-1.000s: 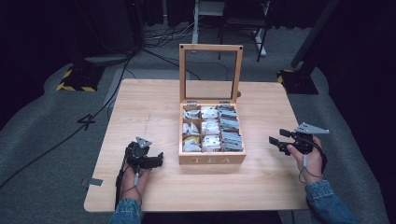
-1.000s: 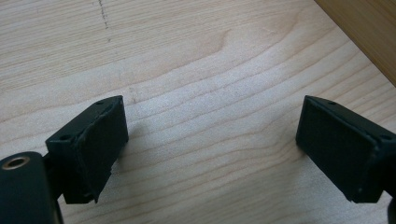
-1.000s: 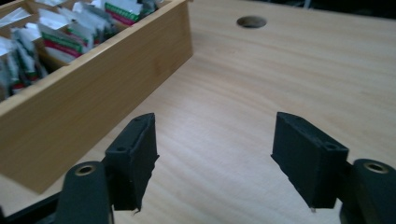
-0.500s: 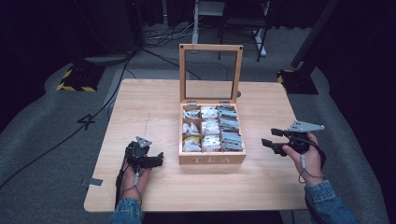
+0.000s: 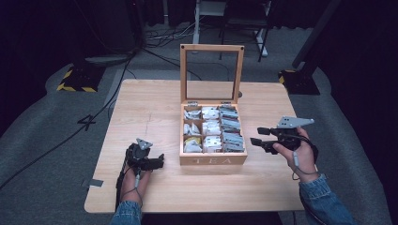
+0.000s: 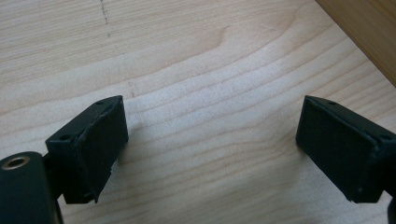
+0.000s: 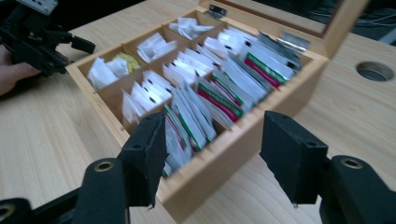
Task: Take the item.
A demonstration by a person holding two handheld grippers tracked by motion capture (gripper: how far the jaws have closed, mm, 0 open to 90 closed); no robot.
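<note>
Tea box (image 5: 213,140) near the middle of the surface (image 5: 150,108), lid up toward the far edge, long axis near-to-far. Right gripper (image 5: 261,136) just beside its right wall, fingers (image 7: 144,156) wide, aimed at the sachets (image 7: 205,100), likely to pick one. Left gripper (image 5: 157,161) resting near the front edge, fingers (image 6: 91,144) wide, empty.

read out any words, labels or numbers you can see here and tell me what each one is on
"TEA": on the front wall of the wooden tea box, high view.
"4": marked on the grey floor left of the table.
Print on the tea packets: too blurred to read.
</note>
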